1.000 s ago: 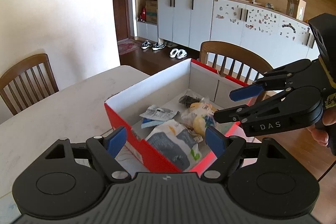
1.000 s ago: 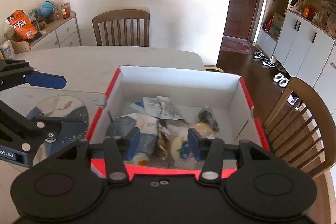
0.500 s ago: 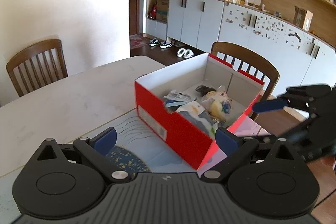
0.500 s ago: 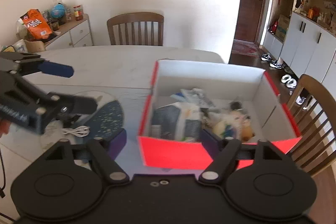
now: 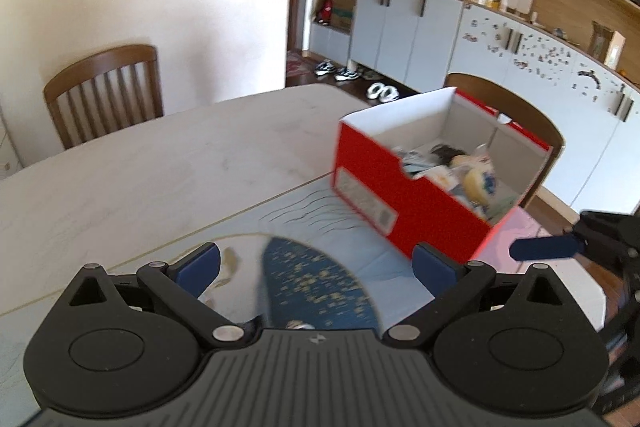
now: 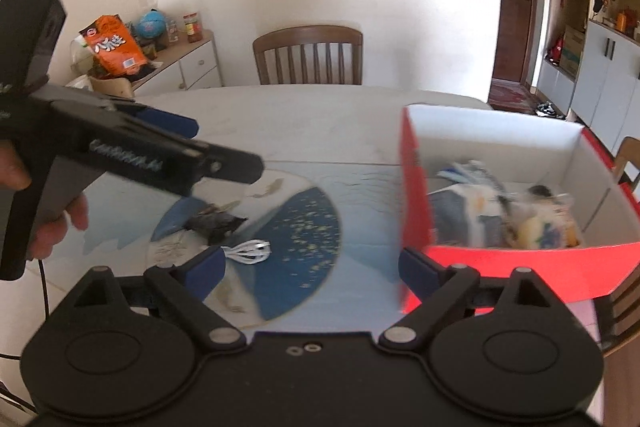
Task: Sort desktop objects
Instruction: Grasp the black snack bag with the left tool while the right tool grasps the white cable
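Dining rm, pale table (image 5: 168, 163) w/ blue-patterned mat (image 6: 304, 227). Both grippers have pulled back from red box (image 5: 404, 203), which sat right under them a sec ago; drop looks done, next pick due. Left gripper (image 5: 316, 267) wide open, empty. Right gripper (image 6: 312, 263) jaws opening, nothing btwn. Box on mat's right side, packets (image 6: 480, 211) inside. Left on mat: white cable (image 6: 250, 251), dark wrapper (image 6: 216, 223). Left tool hangs over wrapper, may block right's approach.
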The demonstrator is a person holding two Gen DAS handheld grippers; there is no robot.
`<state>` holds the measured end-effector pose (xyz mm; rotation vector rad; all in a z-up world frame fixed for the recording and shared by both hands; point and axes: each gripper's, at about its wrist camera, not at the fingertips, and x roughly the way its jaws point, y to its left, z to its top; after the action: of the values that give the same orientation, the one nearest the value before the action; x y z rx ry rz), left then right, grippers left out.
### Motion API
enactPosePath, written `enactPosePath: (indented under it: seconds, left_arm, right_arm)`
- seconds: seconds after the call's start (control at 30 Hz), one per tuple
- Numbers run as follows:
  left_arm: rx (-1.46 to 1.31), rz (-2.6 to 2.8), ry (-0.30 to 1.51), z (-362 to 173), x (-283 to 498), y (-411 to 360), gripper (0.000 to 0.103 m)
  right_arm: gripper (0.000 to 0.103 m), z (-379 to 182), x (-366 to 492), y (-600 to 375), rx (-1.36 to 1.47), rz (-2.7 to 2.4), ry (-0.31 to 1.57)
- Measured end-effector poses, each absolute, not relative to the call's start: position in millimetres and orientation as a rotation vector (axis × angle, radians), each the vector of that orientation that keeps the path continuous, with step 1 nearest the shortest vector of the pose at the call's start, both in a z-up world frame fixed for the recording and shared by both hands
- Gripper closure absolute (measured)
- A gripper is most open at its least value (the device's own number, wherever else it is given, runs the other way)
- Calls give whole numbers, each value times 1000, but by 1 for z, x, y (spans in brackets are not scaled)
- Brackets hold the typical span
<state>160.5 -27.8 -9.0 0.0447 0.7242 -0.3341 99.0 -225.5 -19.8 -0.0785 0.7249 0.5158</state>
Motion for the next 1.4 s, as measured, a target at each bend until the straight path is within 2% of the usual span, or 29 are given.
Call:
enactPosePath:
  seconds: [0.73,1.4]
  left_arm:
    - [-75,-263,901,-73,198,50,1]
    - [-33,-302,933,-103,209,33,1]
  right_arm:
    - [7,-77,111,-128,-112,486,747]
    - [8,-129,138,-95,-138,429,779]
